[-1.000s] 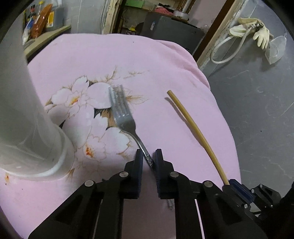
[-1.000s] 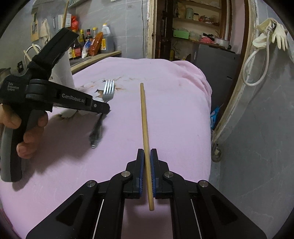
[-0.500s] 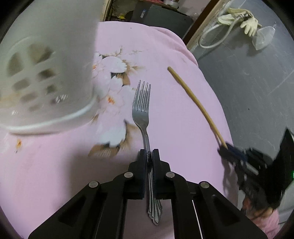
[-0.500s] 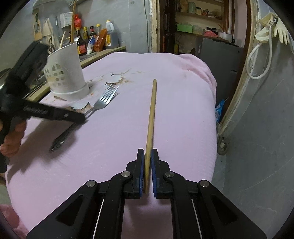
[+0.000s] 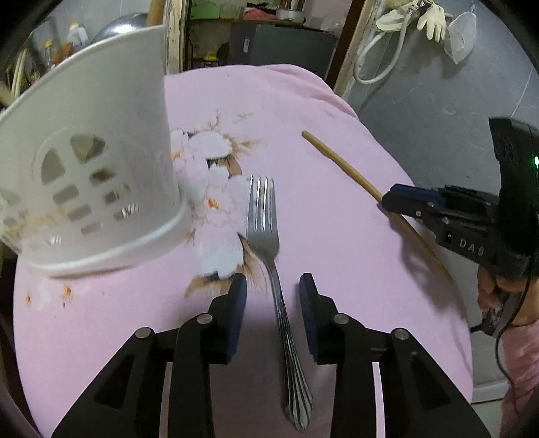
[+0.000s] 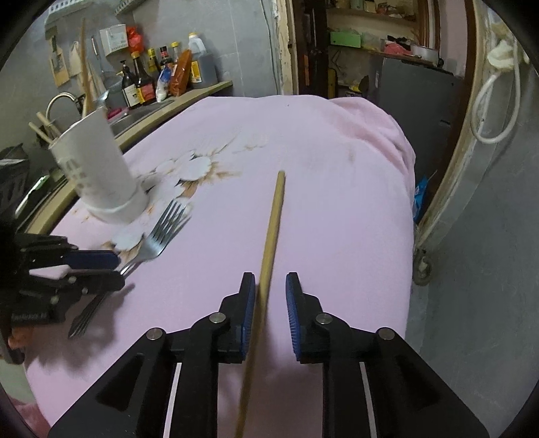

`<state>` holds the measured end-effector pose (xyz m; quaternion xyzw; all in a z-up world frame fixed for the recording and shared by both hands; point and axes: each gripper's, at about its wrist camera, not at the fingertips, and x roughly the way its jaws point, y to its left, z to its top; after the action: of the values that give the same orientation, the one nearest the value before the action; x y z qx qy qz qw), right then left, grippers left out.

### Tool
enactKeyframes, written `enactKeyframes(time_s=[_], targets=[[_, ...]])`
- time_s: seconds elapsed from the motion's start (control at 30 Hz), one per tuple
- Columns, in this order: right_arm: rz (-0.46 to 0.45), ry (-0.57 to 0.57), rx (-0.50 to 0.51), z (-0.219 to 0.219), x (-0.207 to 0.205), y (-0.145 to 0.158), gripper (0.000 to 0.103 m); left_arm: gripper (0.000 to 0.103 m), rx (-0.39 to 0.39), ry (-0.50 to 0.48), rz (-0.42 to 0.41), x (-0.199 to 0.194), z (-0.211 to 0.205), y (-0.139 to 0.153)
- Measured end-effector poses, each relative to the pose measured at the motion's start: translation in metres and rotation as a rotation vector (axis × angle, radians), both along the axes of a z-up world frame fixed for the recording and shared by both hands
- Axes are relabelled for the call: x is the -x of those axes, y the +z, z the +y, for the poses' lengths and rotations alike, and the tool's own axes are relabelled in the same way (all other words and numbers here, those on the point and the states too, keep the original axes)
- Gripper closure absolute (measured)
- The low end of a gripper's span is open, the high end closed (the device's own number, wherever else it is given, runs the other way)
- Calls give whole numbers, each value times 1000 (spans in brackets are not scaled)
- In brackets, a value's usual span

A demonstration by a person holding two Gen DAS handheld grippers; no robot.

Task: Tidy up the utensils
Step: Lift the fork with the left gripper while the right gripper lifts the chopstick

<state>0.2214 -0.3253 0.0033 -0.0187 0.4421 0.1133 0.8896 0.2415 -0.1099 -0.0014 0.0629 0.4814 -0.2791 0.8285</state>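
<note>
A steel fork (image 5: 269,256) lies on the pink flowered cloth (image 5: 303,101), tines away from me. My left gripper (image 5: 273,289) straddles its handle with jaws opening; the pads stand clear of the metal. A wooden chopstick (image 6: 271,236) lies to the right of the fork (image 6: 158,236). My right gripper (image 6: 269,293) sits over the chopstick with jaws opening, the stick close by the left pad with a gap on its right. A white perforated utensil holder (image 5: 91,175) stands at the left, with sticks in it (image 6: 94,161).
The cloth's right edge drops to a grey floor (image 6: 471,269). Bottles (image 6: 161,77) and a sink tap (image 6: 60,101) line a counter behind the holder. A hose and gloves (image 5: 404,20) hang on the far wall. A person's hand (image 5: 495,289) holds the right gripper.
Both grippers were shut, the left on the fork handle and the right on the chopstick; now both have opened and the utensils lie loose on the cloth. The left view swung right past the holder.
</note>
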Motion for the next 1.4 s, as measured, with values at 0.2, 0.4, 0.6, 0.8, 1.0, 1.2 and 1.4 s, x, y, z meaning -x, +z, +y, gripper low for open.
enactKeyframes(time_s=[0.2,0.4,0.6,0.8,1.0,1.2,1.4], targets=[[35,12,-21,-3,-31,-5,85,75,-82,14,-53,-18,-26,-10],[72,27,-27,0,-52,-12,85,75,-162,3,-72,-28,-41,-18],[114,40,-32,-1,-59,-14,85,81,-166,-4,-47,-40,-41,-20],[110,-2,-46,0,-59,-11,97,82,-157,0,-73,-40,-47,-22],[45,-33,-80,-1,-40,-7,98,82,-69,14,-68,-29,-31,-19],[-95,-25,-95,8,-4,0,98,82,23,43,-122,-11,-11,-8],[-324,-9,-46,29,40,20,98,82,127,95,-270,14,9,18]])
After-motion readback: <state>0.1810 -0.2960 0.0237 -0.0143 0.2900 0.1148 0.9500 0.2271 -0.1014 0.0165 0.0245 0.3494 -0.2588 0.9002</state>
